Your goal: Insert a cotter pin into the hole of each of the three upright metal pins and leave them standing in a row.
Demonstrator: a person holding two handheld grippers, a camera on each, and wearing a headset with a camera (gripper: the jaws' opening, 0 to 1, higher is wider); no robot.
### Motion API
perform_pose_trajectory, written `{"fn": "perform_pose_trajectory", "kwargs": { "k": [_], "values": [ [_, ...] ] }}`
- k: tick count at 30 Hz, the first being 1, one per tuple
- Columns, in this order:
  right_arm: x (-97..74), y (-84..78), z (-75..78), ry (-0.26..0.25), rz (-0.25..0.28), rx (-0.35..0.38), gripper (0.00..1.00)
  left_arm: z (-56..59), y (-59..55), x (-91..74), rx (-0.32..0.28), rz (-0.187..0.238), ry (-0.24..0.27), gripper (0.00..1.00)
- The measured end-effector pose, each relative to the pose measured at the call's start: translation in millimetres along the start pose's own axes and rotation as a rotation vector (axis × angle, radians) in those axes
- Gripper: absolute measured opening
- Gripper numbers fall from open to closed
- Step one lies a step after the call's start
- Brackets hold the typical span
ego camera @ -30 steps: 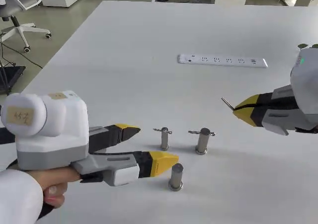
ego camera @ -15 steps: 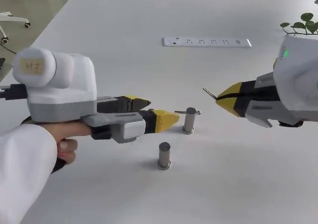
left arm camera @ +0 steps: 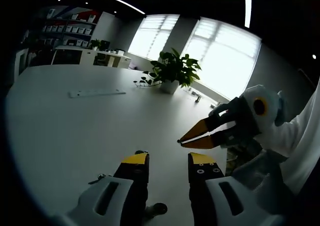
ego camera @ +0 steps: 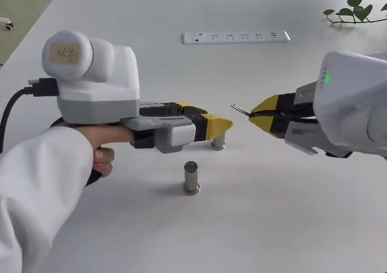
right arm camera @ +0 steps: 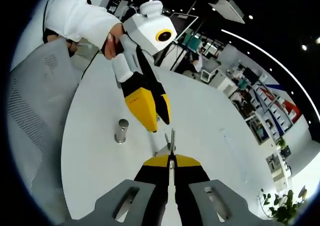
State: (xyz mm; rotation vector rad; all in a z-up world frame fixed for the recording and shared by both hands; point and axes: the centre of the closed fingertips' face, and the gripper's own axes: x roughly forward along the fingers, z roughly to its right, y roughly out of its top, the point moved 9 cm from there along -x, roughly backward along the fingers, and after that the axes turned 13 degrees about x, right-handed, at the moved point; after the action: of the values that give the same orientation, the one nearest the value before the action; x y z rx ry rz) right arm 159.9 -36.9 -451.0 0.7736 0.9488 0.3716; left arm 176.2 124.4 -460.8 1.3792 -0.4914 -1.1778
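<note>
Cotter pin held in the air near upright metal pins on a white table (ego camera: 290, 224).
The cotter pin (ego camera: 240, 110) is pinched between the closed jaws of the right gripper (ego camera: 253, 114), clear of the table. The left gripper (left arm camera: 168, 160) is held with its jaws parted and nothing between them. One bare metal pin (ego camera: 191, 177) stands upright nearest the camera; a second metal pin (ego camera: 219, 143) is partly hidden behind the left gripper.
</note>
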Motion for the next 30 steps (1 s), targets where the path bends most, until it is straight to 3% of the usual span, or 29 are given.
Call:
{"fn": "perform_pose_trajectory", "kwargs": {
  "k": [8,12,19,30],
  "values": [
    [2.2,-1.8,-10.5,0.008,-0.008,-0.005,0.0,5.4,-0.3,13.9,-0.003,-0.036,-0.059,0.2],
    [0.6,0.7,-11.4,0.007,-0.002,-0.007,0.0,6.1,0.7,16.7,0.001,-0.032,-0.07,0.11],
    [0.7,3.4,-12.0,0.001,-0.005,-0.031,0.0,6.0,0.4,18.7,0.036,-0.046,-0.074,0.07],
    [0.6,7.4,-17.0,0.013,0.003,-0.047,0.0,8.2,-0.6,14.7,0.023,-0.052,-0.111,0.02]
  ]
}}
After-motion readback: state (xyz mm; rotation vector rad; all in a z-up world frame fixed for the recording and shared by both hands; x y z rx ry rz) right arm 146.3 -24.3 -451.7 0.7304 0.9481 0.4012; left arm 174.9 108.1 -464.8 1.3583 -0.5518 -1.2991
